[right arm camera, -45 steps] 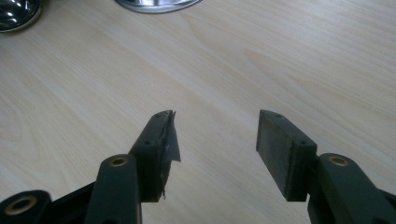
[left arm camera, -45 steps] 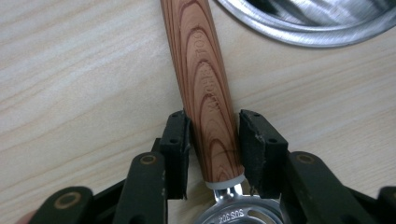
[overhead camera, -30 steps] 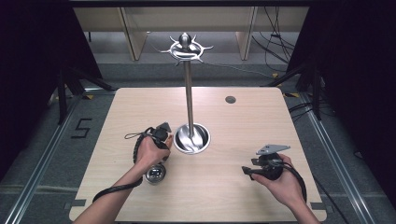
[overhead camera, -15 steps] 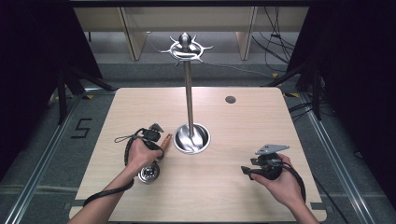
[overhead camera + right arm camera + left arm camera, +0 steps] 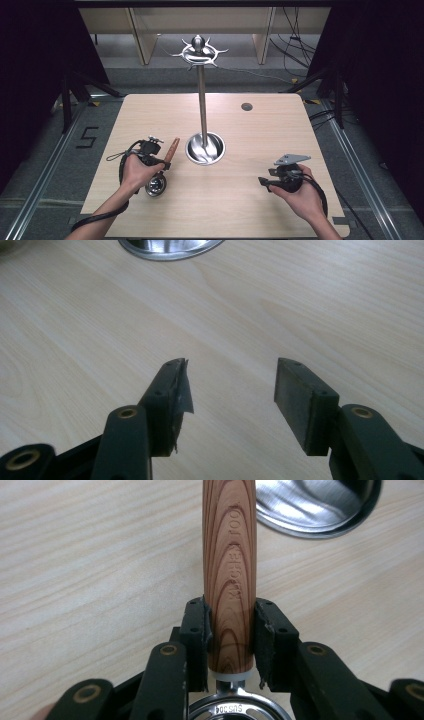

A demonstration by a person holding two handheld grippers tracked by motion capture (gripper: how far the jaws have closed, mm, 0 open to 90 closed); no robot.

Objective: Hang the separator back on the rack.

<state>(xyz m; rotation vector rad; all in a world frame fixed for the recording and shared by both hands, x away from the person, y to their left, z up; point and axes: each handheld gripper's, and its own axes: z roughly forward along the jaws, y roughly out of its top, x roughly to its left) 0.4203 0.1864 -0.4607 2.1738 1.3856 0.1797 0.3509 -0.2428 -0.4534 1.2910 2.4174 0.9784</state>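
The table (image 5: 240,200) carries a steel stand (image 5: 202,100) ahead of both grippers. Left gripper (image 5: 231,630): fingers clamped on the wooden handle (image 5: 230,570) of a strainer (image 5: 156,185). Right gripper (image 5: 230,390): fingers apart, nothing between them.

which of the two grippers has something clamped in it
The left gripper: its pads press both sides of a kitchen tool's wooden handle. The right gripper has open jaws with bare table between them.

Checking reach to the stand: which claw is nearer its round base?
Left. The left claw, gripping a wooden-handled utensil, sits just beside the base; the right claw is farther off.
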